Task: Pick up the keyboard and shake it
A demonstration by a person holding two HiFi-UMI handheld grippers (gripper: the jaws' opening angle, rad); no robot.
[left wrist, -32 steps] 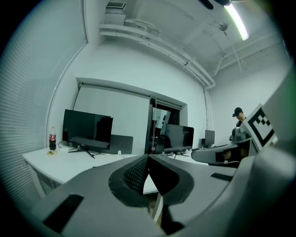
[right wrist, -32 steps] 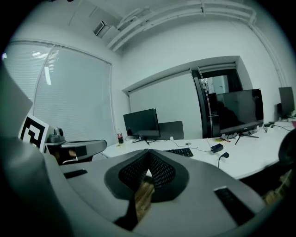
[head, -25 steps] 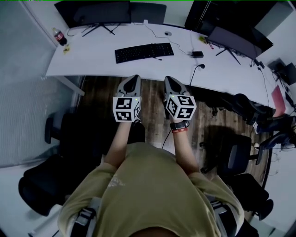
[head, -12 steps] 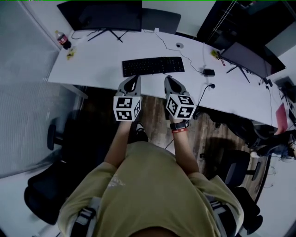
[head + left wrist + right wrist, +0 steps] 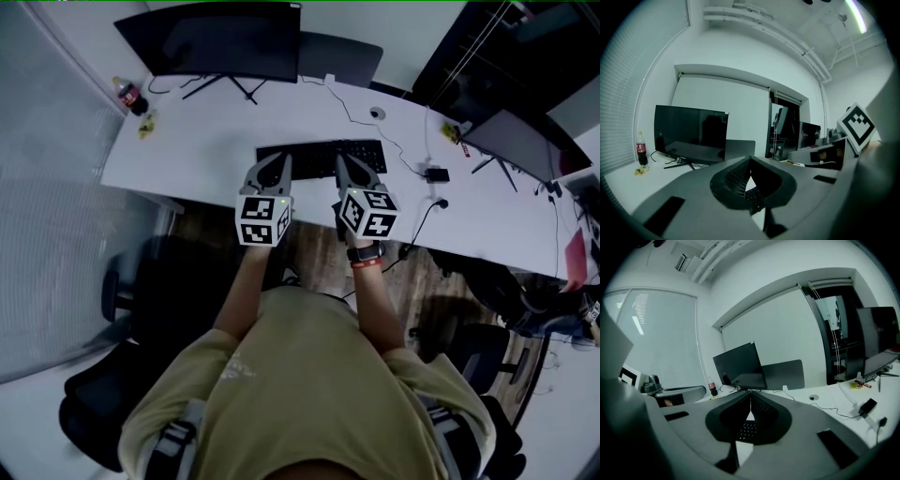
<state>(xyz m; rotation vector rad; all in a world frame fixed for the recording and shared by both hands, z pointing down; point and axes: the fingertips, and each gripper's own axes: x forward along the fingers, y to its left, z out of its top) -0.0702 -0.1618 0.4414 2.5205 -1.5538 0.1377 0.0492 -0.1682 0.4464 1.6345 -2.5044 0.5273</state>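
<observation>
Pointing at the keyboard (image 5: pixel 314 155), left tool (image 5: pixel 279 160) and right tool (image 5: pixel 343 160) are clenched empty.

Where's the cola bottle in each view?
Head view: bottle at the desk's far left corner.
Left gripper view: far left, standing on the desk.
Right gripper view: left of centre.
Shared landmark: the monitor, just right of the bottle in all three.
</observation>
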